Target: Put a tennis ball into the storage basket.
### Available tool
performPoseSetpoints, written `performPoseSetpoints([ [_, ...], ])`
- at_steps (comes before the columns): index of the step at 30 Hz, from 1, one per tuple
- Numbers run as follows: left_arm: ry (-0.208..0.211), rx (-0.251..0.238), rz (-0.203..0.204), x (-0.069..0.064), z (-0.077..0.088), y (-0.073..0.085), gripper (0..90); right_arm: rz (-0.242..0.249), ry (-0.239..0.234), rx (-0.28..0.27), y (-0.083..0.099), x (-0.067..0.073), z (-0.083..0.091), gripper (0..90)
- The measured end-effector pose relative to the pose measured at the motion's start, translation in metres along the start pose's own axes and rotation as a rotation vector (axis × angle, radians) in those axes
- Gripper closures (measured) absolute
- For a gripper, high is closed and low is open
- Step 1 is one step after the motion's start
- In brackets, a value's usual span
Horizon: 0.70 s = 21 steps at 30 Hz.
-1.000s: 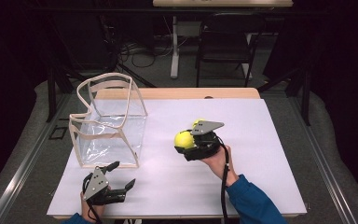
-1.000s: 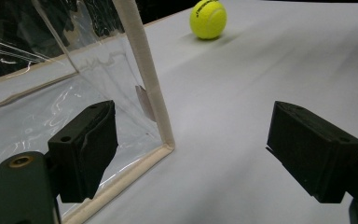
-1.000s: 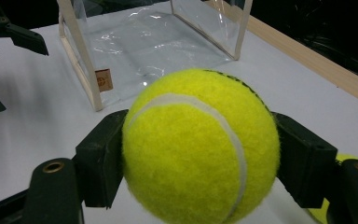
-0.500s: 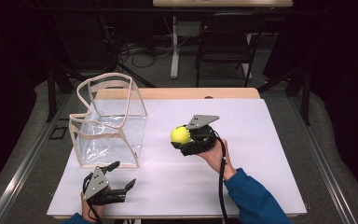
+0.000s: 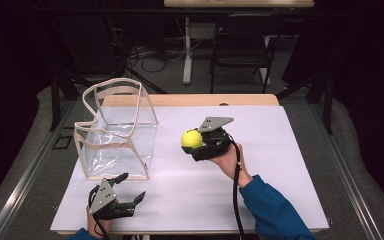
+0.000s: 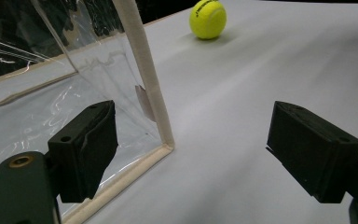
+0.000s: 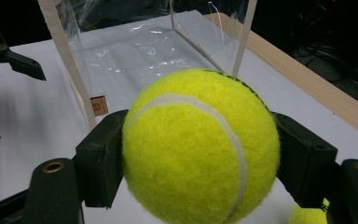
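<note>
My right gripper (image 5: 195, 143) is shut on a yellow tennis ball (image 5: 191, 138), held above the middle of the white table (image 5: 280, 165). In the right gripper view the ball (image 7: 200, 149) sits squeezed between both black jaws, facing the clear bag (image 7: 135, 51). A second tennis ball (image 6: 208, 18) lies on the table; its edge (image 7: 310, 215) shows below the right jaw. The clear plastic bag with beige trim (image 5: 115, 130) stands open-topped at the left. My left gripper (image 5: 131, 187) is open near the front edge, just in front of the bag's near corner (image 6: 149, 93).
A bare wooden strip (image 5: 190, 100) runs along the table's far edge. Beyond it stand a dark chair (image 5: 240, 45) and cables on the floor. The person's blue sleeve (image 5: 270, 210) comes in at the bottom right.
My right gripper has carried the held ball a little farther from the person and leftward, toward the bag. The left gripper has stayed where it was.
</note>
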State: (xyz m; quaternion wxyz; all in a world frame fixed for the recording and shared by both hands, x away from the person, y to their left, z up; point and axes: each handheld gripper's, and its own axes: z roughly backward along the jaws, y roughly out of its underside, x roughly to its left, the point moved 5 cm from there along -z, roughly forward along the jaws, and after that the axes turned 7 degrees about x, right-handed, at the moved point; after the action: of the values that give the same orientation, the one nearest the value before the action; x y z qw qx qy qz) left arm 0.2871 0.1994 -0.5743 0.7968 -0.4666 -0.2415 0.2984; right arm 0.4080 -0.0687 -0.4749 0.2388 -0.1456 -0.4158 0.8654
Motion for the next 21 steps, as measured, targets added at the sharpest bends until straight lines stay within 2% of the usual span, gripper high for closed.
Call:
performPoseSetpoints([
  [21, 0.0, -0.005, -0.001, 0.0, -0.001, -0.001, 16.1, 0.045, 0.014, 0.011, -0.024, -0.001, -0.004, 25.7],
])
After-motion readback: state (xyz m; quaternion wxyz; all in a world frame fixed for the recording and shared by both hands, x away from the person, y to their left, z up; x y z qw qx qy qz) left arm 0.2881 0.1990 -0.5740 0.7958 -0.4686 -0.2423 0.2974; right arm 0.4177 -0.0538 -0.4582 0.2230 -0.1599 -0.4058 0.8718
